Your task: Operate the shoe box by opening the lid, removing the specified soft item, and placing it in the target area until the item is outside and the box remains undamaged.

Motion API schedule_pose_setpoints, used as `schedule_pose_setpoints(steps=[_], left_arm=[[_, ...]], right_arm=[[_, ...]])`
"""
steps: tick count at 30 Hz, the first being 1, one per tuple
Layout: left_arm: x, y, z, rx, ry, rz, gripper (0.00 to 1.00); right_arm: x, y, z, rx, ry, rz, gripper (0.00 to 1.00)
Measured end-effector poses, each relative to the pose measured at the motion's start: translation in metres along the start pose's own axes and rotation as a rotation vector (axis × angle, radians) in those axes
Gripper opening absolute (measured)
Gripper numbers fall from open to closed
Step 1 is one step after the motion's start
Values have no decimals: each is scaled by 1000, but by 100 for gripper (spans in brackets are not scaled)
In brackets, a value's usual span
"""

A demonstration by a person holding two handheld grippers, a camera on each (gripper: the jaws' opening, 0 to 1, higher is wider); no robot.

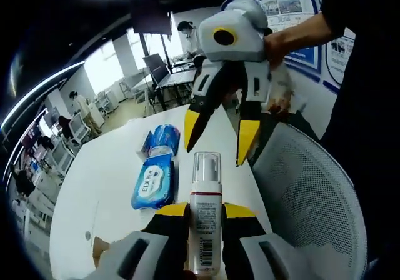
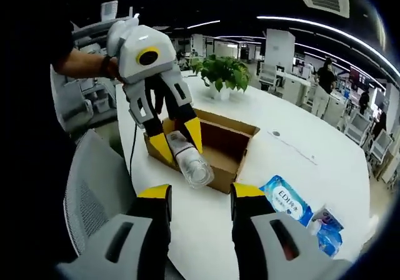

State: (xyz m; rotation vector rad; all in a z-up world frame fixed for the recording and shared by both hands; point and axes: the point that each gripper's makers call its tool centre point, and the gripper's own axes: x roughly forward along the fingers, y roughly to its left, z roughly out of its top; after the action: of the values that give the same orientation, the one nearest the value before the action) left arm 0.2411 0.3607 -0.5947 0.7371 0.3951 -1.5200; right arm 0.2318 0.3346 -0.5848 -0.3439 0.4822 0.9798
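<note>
Left gripper (image 1: pixel 205 212) is clamped on a clear pump bottle with a white label (image 1: pixel 205 220), above the open brown cardboard shoe box (image 2: pixel 220 147) near the white table's (image 2: pixel 294 161) edge. Right gripper (image 2: pixel 200 199) hangs spread apart, holding nothing. Blue wet-wipe packs (image 1: pixel 154 181) lie mid-table.

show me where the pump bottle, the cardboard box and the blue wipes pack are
pump bottle (image 1: pixel 205 214): left gripper view, on its labelled body between the jaws.
cardboard box (image 2: pixel 240 130): right gripper view, on its far rim.
blue wipes pack (image 1: pixel 154 183): left gripper view, on its printed top face.
</note>
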Motion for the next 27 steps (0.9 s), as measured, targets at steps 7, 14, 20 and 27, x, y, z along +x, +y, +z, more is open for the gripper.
schedule_pose_setpoints(steps=[7, 14, 20, 27], left_arm=[[2, -7, 16, 48, -28, -26, 19], [1, -13, 28, 105, -51, -48, 19], [0, -16, 33, 126, -61, -62, 19], [6, -25, 29, 87, -82, -137, 20]], right_arm=[[-4, 5, 4, -72, -3, 5, 27], [-9, 12, 17, -92, -59, 23, 22], [-12, 15, 19, -130, -49, 48, 19], [-13, 26, 21, -178, -12, 83, 18]])
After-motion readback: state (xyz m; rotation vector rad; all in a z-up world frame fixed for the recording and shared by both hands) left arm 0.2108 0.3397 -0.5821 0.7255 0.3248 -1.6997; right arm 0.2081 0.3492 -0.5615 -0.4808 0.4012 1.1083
